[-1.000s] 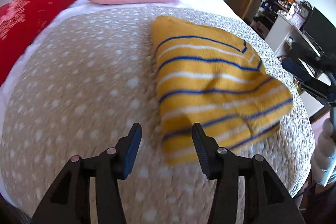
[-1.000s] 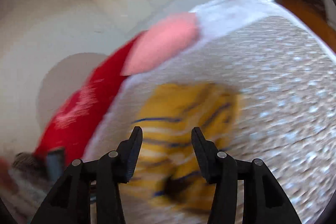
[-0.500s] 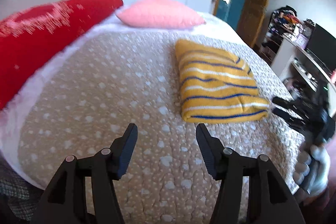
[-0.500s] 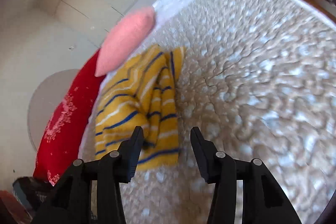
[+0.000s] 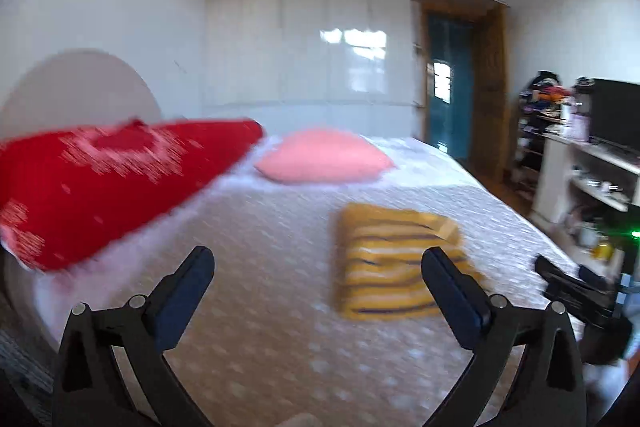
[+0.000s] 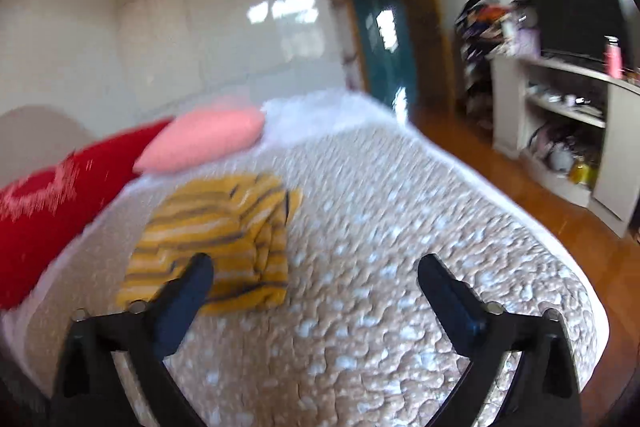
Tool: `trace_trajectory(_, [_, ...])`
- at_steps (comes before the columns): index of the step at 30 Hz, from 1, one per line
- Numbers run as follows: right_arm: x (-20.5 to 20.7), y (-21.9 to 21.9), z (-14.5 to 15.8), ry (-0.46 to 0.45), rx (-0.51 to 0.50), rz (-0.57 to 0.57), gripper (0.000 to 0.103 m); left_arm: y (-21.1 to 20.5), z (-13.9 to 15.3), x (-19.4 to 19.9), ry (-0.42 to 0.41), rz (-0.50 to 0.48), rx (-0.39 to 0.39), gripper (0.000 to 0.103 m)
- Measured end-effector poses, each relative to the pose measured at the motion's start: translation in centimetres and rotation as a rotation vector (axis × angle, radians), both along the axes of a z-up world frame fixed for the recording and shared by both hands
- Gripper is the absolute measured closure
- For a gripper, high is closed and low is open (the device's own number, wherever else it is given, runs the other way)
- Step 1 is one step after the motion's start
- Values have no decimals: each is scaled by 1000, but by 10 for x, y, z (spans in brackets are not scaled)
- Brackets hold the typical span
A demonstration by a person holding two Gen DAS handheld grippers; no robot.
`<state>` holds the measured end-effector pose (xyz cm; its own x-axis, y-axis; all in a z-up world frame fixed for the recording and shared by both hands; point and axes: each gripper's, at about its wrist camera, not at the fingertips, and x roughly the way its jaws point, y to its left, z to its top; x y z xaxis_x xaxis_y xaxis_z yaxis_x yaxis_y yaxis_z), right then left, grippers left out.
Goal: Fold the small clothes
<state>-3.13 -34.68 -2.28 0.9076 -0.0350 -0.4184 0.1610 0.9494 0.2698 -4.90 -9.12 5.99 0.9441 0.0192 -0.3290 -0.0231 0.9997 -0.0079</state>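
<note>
A folded yellow knit garment with blue and white stripes (image 5: 390, 261) lies on the beige dotted bedspread (image 5: 256, 311). It also shows in the right wrist view (image 6: 224, 227), left of centre. My left gripper (image 5: 318, 269) is open wide and empty, held above the bed, short of the garment. My right gripper (image 6: 314, 279) is open wide and empty, above the bedspread (image 6: 380, 267), to the right of the garment. The right gripper also shows at the right edge of the left wrist view (image 5: 568, 285). Both views are motion-blurred.
A red pillow (image 5: 104, 183) and a pink pillow (image 5: 324, 155) lie at the head of the bed. A white shelf unit (image 6: 560, 123) with clutter and a dark screen stands at the right, past a strip of wooden floor (image 6: 532, 195). A teal door (image 6: 378, 27) is behind.
Both grippers have pulled back and risen from the garment, and their jaws have opened much wider. The garment stays folded on the bed.
</note>
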Motion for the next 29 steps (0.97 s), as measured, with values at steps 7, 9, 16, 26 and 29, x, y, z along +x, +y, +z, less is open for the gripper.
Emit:
trace_trajectory(7, [-7,1,1,-8,-67,-66,0,-5,-17,9,52,-47,-57,0])
trace_trajectory(9, [-8,4,3,-27,-69,-67,0,-7,-26,15,110,-77,-70,0])
trace_trajectory(16, [6,16,-13,49,-99,-35,0,-12,-64,36,327,-96,-71,0])
trace_trajectory(26, [26,51,-44,227,-124,79,0,-19,-96,48,462,2,60,0])
trace_trajectory(29, [30,61,-51,276,-131,129,0,-18,-96,48,460,-6,56,0])
